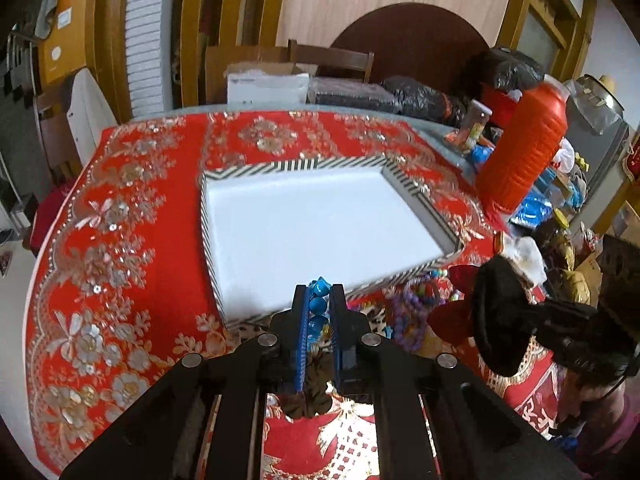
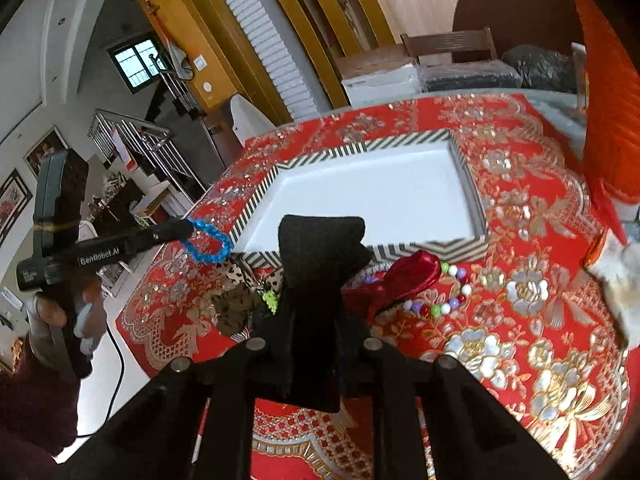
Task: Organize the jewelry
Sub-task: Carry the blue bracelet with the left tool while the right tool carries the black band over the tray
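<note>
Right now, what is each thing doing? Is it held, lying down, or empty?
Left gripper: shut on the blue bracelet.
Blue bracelet: held up, dangling beside the tray.
Right gripper: shut on the black velvet piece.
Black velvet piece: held above the cloth.
Tray: empty.
Beaded bracelets: lying on the cloth.

Left gripper (image 1: 319, 300): black frame, blue ribbed pads, four silver bolts, white "GenRobot.AI" lettering, black cable at 6 o'clock. Right gripper (image 2: 316, 248): black, matching bolts.

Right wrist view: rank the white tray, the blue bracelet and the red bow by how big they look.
1. White tray, by far the largest.
2. Red bow.
3. Blue bracelet, held by the left gripper, looks slightly smaller, though its nearness makes this unsure.
</note>
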A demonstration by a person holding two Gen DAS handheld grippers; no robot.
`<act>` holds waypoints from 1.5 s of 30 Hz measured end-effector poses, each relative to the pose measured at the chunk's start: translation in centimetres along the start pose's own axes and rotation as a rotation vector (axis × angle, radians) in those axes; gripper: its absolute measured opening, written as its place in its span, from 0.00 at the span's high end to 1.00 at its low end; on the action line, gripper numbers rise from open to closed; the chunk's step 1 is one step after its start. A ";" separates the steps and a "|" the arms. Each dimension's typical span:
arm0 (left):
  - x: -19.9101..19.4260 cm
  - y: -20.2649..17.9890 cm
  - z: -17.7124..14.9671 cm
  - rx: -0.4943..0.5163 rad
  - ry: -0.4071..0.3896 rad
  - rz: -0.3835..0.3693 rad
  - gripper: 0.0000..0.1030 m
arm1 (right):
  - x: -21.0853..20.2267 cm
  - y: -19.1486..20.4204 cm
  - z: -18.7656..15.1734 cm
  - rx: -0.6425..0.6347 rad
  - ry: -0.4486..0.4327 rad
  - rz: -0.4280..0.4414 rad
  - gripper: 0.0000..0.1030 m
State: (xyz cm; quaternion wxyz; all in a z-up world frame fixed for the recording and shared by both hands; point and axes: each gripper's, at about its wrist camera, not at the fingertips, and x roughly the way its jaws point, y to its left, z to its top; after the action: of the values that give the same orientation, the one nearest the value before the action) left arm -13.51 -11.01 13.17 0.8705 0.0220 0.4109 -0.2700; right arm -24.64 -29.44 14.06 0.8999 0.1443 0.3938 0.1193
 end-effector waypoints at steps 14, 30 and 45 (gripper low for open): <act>0.6 0.2 -0.7 -0.016 0.015 0.011 0.92 | 2.5 -1.2 -3.6 0.003 0.191 -0.074 0.62; 0.2 -0.2 -0.7 -0.005 0.011 0.012 0.92 | 3.2 0.2 -4.3 -0.063 0.150 -0.107 0.88; 2.2 1.2 2.8 -0.045 -0.005 0.033 0.92 | -0.4 -2.2 5.3 0.014 -0.087 -0.063 0.88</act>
State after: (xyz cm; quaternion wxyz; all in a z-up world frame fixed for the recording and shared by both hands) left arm -9.82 -11.73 13.24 0.8762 0.0085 0.4141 -0.2464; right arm -20.80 -32.49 17.00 0.9186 0.1431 0.3593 0.0818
